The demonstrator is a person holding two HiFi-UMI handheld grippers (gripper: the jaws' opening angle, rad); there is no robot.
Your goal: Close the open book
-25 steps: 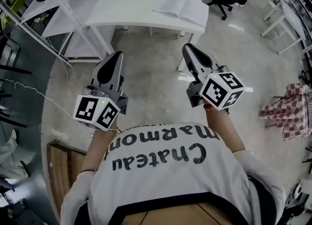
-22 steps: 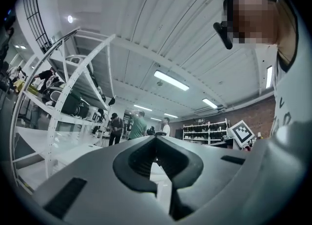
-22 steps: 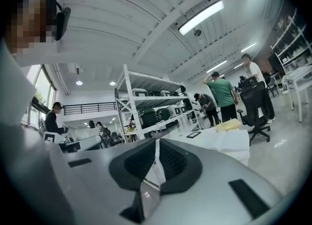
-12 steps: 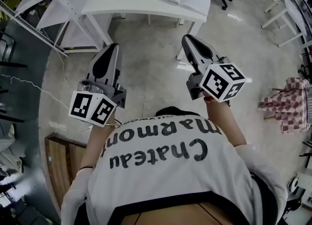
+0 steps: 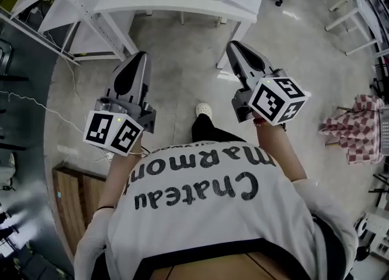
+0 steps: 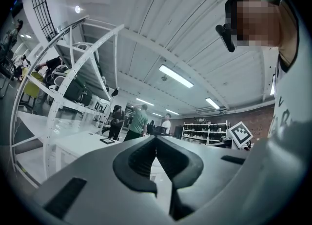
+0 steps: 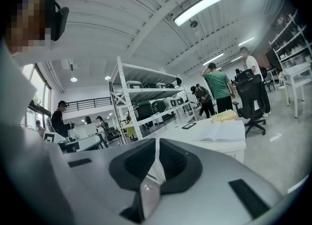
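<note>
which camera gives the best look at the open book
The right gripper view: the open book lies whole on the white table, pages spread. The head view has it cut off at the top edge. The left gripper view does not show it.

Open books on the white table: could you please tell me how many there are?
1. The open book lies at the right end of the white table, near the corner. The yellowish thing behind it might be a closed book; I cannot tell.
</note>
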